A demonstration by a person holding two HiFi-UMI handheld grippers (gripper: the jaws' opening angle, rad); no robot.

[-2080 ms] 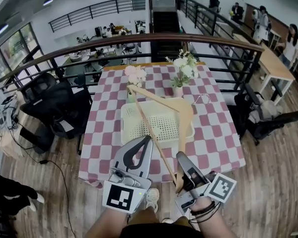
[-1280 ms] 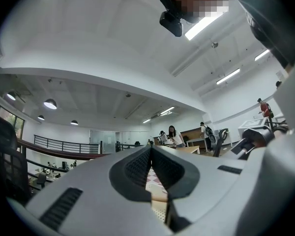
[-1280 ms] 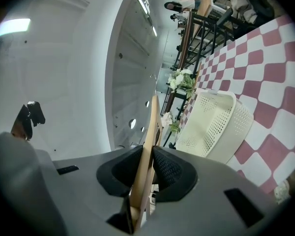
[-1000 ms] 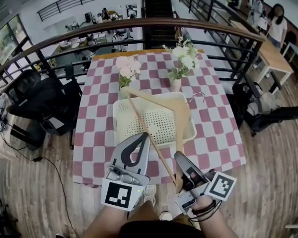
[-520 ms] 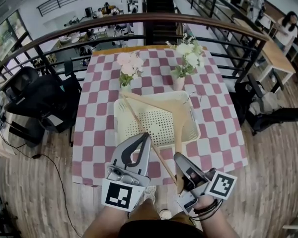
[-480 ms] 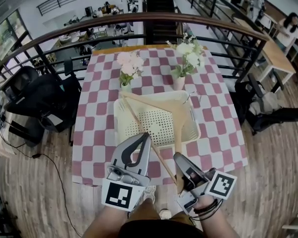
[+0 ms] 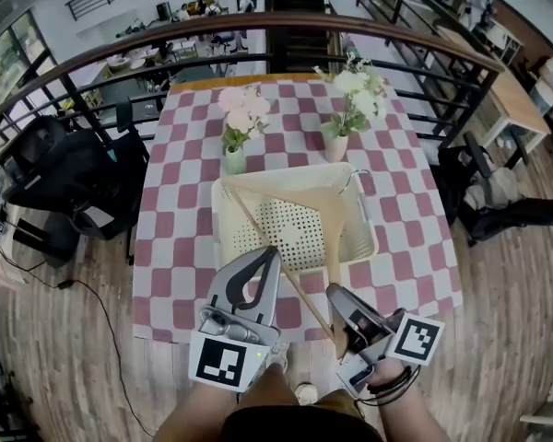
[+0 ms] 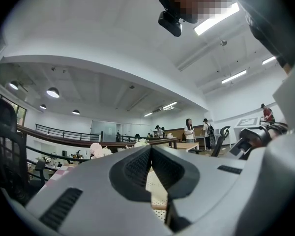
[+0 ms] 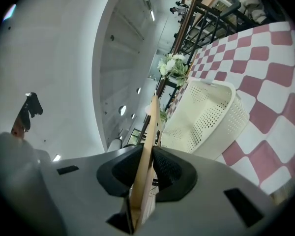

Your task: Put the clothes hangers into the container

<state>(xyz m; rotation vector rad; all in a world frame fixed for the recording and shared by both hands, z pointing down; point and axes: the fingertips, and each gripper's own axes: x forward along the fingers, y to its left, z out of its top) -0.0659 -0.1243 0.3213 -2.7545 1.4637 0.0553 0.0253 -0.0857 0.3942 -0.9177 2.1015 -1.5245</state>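
Observation:
A wooden clothes hanger stretches from my right gripper out over the cream perforated basket on the checked table. Its metal hook is at the basket's far right corner. The right gripper is shut on the hanger's near end, and the wood stands edge-on between the two dark pads. The basket lies ahead of it, to the right. My left gripper hovers at the basket's near rim, left of the hanger; its jaws are shut with nothing in them.
Two vases stand behind the basket, one with pink flowers and one with white flowers. A dark railing runs past the table's far edge. Black chairs stand to the left. The table's near edge is just below the grippers.
The hanger has sunk lower over the basket, its far end and hook now at rim level. Both grippers have dropped slightly with it. The grip has not changed.

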